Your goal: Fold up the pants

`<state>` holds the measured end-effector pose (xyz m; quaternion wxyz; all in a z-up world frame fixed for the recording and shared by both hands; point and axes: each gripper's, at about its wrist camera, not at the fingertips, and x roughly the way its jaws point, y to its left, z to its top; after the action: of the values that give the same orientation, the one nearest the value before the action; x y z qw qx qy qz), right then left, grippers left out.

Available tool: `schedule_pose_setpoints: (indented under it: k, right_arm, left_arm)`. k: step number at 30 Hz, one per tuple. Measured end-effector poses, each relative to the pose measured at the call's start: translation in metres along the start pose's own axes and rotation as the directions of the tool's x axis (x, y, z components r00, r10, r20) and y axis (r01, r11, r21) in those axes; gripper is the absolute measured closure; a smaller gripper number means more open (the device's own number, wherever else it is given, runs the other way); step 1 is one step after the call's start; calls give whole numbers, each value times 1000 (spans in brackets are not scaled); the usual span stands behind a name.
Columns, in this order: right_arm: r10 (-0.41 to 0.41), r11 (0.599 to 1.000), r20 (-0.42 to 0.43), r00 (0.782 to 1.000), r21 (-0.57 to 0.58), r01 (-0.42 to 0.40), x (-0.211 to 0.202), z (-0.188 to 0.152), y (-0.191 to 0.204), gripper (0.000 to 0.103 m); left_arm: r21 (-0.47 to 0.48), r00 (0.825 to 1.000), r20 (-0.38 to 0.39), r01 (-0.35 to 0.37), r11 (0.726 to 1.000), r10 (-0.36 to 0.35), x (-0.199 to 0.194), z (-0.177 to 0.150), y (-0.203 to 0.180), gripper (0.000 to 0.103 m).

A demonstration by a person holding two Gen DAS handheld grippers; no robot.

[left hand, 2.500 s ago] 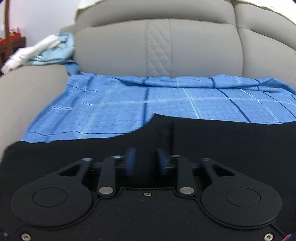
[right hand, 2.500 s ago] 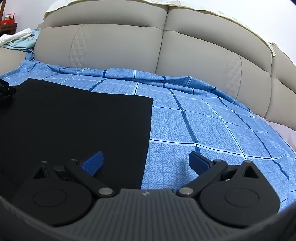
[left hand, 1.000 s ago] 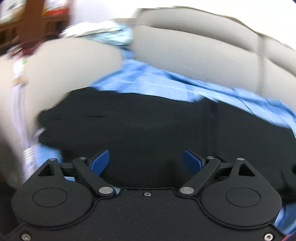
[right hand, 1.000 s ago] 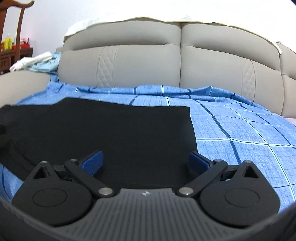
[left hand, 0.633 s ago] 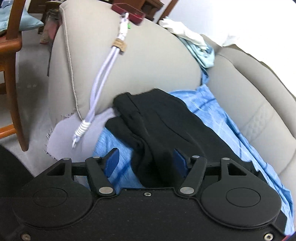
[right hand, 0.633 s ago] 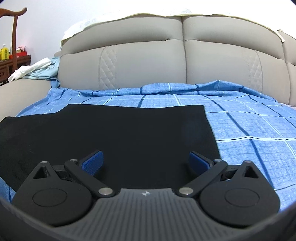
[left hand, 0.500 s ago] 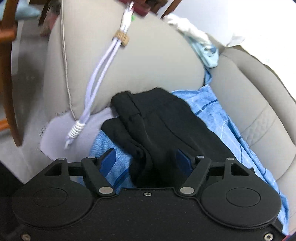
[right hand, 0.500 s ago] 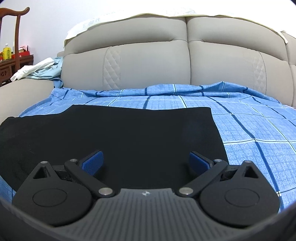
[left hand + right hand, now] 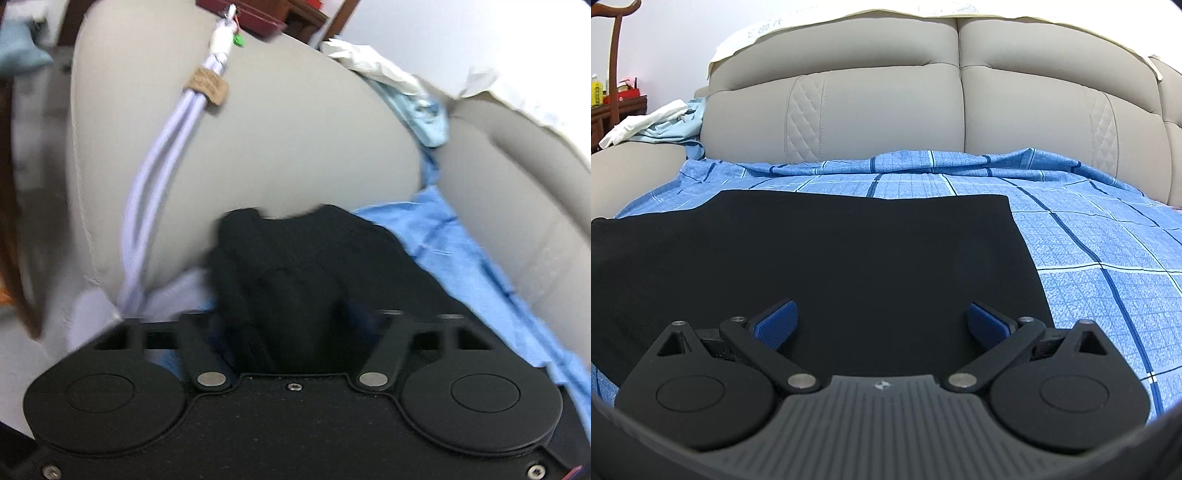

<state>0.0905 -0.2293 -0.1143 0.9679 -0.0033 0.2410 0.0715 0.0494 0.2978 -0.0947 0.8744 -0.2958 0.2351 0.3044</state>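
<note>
The black pants [image 9: 827,254] lie flat on the blue checked sheet [image 9: 1089,258] over the sofa seat. In the left wrist view their bunched end [image 9: 295,266] sits by the beige armrest [image 9: 258,147]. My left gripper [image 9: 291,325] is open with its jaws on either side of that bunched cloth; the view is blurred and the blue pads are mostly hidden by the fabric. My right gripper [image 9: 882,323] is open and empty, low over the near edge of the pants, its blue pads [image 9: 775,323] wide apart.
A pale lilac cord [image 9: 159,192] hangs down the armrest's outer side. White and light-blue clothes [image 9: 399,88] lie on top of the armrest, also in the right wrist view [image 9: 657,125]. The beige sofa back [image 9: 923,110] rises behind. Wooden furniture [image 9: 617,74] stands at the left.
My left gripper let go of the pants, swung left to the bunched end by the armrest and moved in around it. My right gripper stayed open and shifted left over the pants.
</note>
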Motion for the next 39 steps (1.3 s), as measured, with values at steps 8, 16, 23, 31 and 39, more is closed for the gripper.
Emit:
schedule_pose_setpoints:
  k: [8, 16, 23, 31, 39]
  right_arm:
    - [-23, 999, -5, 1000, 27, 23, -3, 7, -5, 0]
    - [-11, 966, 90, 996, 257, -13, -32, 30, -61, 0]
    - [-53, 851, 92, 994, 525, -3, -51, 18, -134, 0]
    - [-51, 777, 95, 994, 630, -20, -63, -3, -173, 0]
    - [42, 890, 105, 994, 449, -85, -61, 1, -139, 0]
  left_arm:
    - [149, 988, 132, 64, 987, -84, -54, 15, -48, 90]
    - [512, 865, 50, 407, 756, -500, -130, -15, -206, 90]
    - [657, 709, -391, 662, 361, -587, -137, -161, -333, 86]
    - [726, 709, -539, 665, 176, -455, -147, -249, -330, 42]
    - [705, 725, -463, 650, 284, -510, -186, -209, -268, 43]
